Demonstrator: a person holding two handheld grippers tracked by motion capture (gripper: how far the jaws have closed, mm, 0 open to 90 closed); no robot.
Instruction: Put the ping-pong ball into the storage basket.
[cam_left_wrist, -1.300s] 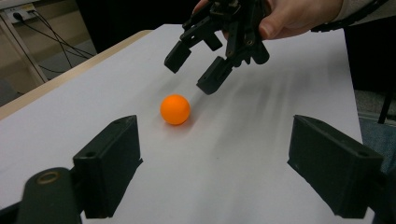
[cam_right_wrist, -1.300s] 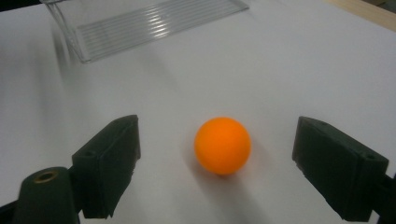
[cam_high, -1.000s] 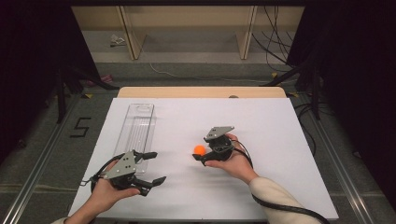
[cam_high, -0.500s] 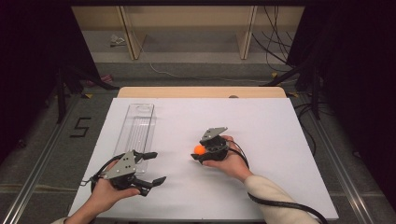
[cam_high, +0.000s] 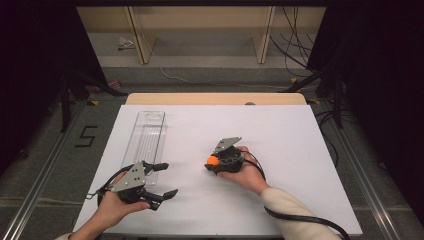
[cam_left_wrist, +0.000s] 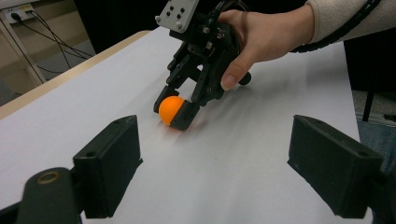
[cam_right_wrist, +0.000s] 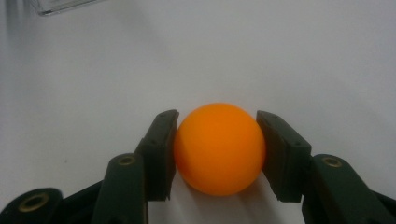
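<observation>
Right claw (cam_high: 212, 162) just closed, now clamped on the small round orange plastic ball (cam_right_wrist: 218, 147) mid-frame on the white table (cam_high: 300, 150); left claw (cam_high: 162, 180), lower left, gapes apart.

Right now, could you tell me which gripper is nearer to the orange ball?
The right. The right gripper has just closed its jaws on the orange ball, pressing both sides. The left gripper sits apart near the table's front left, jaws open, beside the clear tray.

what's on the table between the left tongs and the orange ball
Nothing: the left gripper view shows bare white table from the open left tongs to the orange ball, which the right tongs clamp. The high view agrees; the clear tray lies off to the side.
</observation>
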